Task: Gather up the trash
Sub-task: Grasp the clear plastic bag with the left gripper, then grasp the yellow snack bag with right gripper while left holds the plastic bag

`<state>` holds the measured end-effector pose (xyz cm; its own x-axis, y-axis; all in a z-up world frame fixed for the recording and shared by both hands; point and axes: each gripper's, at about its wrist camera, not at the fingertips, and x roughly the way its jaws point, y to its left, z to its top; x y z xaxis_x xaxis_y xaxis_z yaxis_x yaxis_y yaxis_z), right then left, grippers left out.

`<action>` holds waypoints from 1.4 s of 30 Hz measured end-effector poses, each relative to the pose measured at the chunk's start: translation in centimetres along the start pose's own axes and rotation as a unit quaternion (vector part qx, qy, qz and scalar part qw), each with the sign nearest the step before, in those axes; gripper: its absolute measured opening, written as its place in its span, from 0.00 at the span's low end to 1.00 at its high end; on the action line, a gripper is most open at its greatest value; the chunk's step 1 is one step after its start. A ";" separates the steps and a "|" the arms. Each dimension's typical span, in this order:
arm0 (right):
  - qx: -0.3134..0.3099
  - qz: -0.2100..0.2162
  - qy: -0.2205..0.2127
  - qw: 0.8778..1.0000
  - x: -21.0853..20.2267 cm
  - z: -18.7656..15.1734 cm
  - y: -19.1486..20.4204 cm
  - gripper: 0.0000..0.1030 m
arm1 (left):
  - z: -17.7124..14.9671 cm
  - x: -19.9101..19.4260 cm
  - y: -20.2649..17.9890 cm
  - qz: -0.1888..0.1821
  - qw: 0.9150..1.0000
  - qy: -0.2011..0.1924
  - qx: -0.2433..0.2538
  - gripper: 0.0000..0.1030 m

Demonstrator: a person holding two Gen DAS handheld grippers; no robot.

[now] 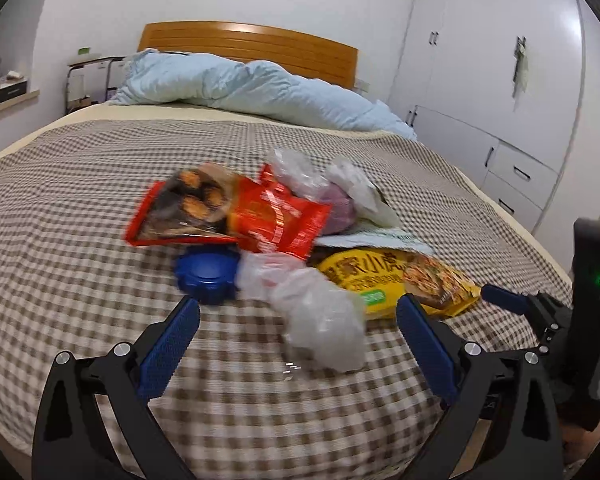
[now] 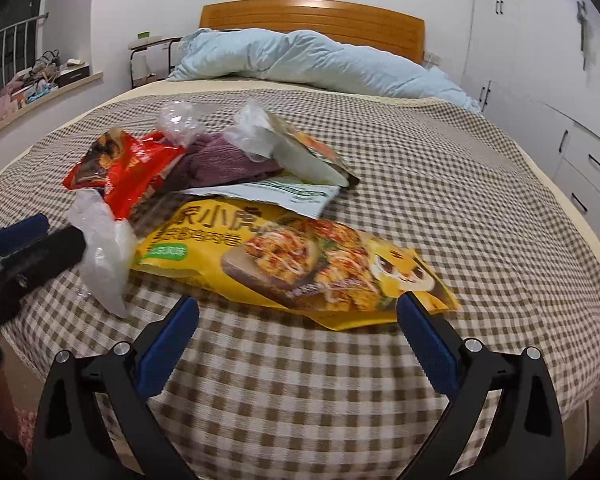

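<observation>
A heap of trash lies on the checked bed cover [image 1: 80,208]. It holds a red snack bag [image 1: 228,212], a blue round lid [image 1: 206,276], crumpled clear plastic [image 1: 320,320], a yellow food pouch [image 1: 408,280], a purple cloth [image 2: 220,164] and a white envelope [image 2: 276,196]. My left gripper [image 1: 298,312] is open, its fingers on either side of the clear plastic, just short of it. Over the near edge of the yellow food pouch [image 2: 300,264] my right gripper [image 2: 298,312] stands open and holds nothing. The left gripper [image 2: 28,248] shows at the right wrist view's left edge.
A rumpled light blue duvet [image 1: 240,88] lies against the wooden headboard [image 1: 252,44]. White wardrobe doors and drawers [image 1: 512,152] line the right wall. A small side table [image 1: 88,80] and a cluttered window sill [image 2: 32,88] are on the left.
</observation>
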<state>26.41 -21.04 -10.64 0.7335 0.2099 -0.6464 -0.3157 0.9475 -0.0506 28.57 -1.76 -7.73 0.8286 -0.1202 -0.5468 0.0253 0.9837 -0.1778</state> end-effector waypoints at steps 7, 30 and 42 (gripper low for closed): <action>0.007 0.000 0.000 1.000 -0.1 -0.1 -0.8 0.92 | -0.5 2.1 0.0 -0.024 0.999 0.026 -0.041 0.26; 0.007 -0.004 0.006 1.000 4.3 0.8 0.8 0.78 | 0.2 -2.7 0.0 -0.018 0.999 -0.048 -0.005 0.25; -0.012 -0.045 -0.131 0.990 -3.6 1.1 -0.2 0.08 | 0.1 -3.4 0.4 -0.021 0.998 -0.052 -0.008 0.25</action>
<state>24.47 -21.73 -7.47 0.8894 0.1835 -0.4187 -0.2543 0.9597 -0.1195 25.83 -0.91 -5.89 0.8805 -0.1462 -0.4509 0.0535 0.9758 -0.2120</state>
